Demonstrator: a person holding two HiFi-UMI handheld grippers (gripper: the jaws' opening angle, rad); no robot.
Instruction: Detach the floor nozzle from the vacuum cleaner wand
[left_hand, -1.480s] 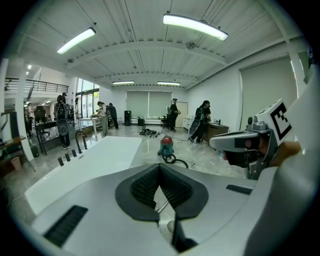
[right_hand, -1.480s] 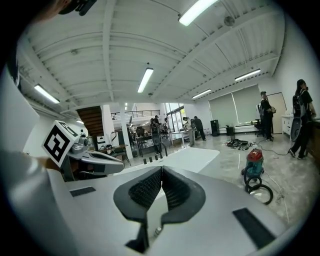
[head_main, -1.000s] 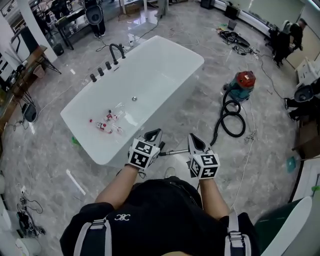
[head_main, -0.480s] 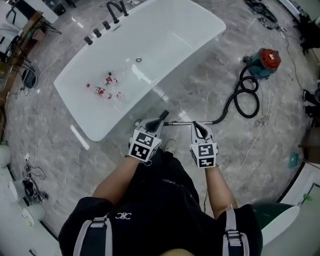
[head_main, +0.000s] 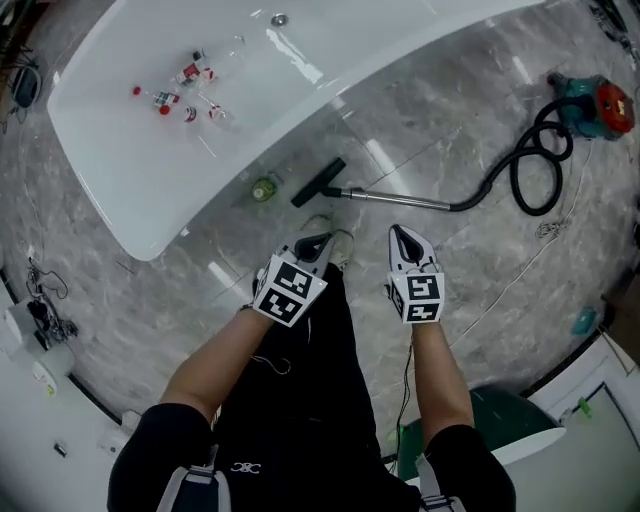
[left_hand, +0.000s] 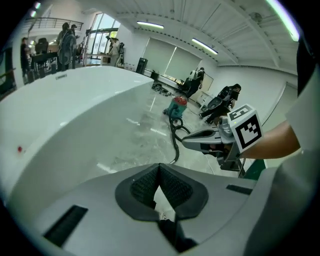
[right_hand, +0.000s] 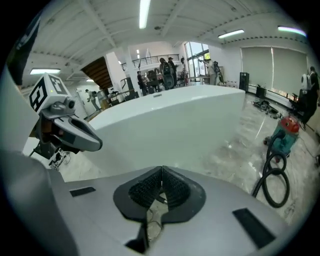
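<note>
Left gripper (head_main: 318, 240) and right gripper (head_main: 400, 232) hung closed, empty. The nozzle (head_main: 318, 182) lay on the floor (head_main: 450, 120) beside the bathtub (head_main: 150, 215). Best was opening both, pinning it and drawing the wand (head_main: 400, 199) straight; any catch was too small to see.

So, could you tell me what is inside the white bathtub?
Several small red-capped bottles lie on the bathtub floor, with the drain farther along; the tub's far end is out of frame.

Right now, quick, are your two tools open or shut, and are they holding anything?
Left tool: shut, holding nothing.
Right tool: shut, holding nothing.
</note>
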